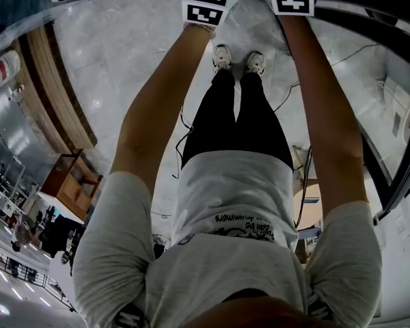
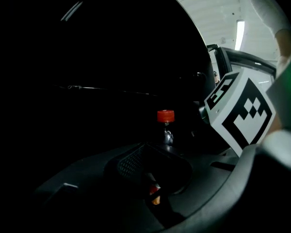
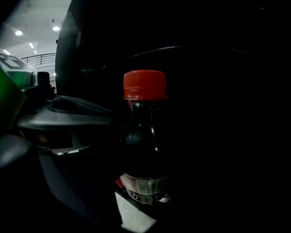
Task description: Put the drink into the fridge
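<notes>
1. We see the right gripper [image 3: 143,193] with its fingers clamped on the bottle [image 3: 141,144], low on the body near the label; the fingers themselves are mostly lost in the dark.
2. The bottle stands upright between those fingers, filled with dark drink, its red cap [image 3: 144,85] on top.
3. Behind the bottle we see only a dark space and cannot tell what it is.
4. The left gripper [image 2: 153,178] has its fingers apart. One ribbed pad [image 2: 130,165] faces a hollow gap, and we see nothing held in that gap.
5. From the left gripper view, the bottle shows beyond the left fingers, not touching them, just beside the right gripper's marker cube [image 2: 240,113].
6. In the head view, we see both arms stretched forward, side by side, over a pale marble floor [image 1: 123,60]. The two marker cubes sit near each other at the top edge, the left cube [image 1: 206,2] just beside the right.
</notes>
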A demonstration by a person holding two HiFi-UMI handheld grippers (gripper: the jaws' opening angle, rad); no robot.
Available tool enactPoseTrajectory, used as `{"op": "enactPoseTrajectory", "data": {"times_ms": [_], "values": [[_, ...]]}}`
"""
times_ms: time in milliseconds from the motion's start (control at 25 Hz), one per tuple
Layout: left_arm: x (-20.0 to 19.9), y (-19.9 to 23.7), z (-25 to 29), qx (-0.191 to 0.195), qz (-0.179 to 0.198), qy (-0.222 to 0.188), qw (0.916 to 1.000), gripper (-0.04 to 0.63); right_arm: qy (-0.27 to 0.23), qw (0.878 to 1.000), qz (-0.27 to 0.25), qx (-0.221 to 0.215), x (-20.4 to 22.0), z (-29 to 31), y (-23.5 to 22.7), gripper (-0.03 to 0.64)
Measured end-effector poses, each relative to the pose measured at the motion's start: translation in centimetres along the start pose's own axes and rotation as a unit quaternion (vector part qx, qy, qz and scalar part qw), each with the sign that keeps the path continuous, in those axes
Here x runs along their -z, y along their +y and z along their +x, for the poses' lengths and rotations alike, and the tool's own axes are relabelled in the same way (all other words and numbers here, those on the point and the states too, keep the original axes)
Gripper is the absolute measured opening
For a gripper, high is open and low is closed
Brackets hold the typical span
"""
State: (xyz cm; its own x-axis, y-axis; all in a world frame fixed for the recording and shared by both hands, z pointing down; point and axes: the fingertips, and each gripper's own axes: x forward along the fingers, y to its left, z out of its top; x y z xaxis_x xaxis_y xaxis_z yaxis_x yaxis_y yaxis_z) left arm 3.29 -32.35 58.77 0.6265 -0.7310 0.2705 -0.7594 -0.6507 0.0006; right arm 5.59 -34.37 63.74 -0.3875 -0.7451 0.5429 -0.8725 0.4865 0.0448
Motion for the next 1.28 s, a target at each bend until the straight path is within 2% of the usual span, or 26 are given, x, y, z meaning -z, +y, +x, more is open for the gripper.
{"op": "enactPoseTrajectory", "data": {"times_ms": [400,1000,1280], "values": [[1.1,1.1,1.8,-0.003,-0.004,0.015,0.9999,0.021,0.005,1.0,0.018,0.008,0.5,1.9,-0.6,0.314],[1.5,1.6,2.0,-0.012,-0.007,0.026,0.9996,0.021,-0.005,1.0,0.023,-0.016,0.5,2.6,-0.6,0.315],[1.2,1.6,1.4,-0.012,-0.006,0.022,0.9997,0.021,-0.007,1.0,0.022,-0.018,0.4,2.0,-0.7,0.359]]}}
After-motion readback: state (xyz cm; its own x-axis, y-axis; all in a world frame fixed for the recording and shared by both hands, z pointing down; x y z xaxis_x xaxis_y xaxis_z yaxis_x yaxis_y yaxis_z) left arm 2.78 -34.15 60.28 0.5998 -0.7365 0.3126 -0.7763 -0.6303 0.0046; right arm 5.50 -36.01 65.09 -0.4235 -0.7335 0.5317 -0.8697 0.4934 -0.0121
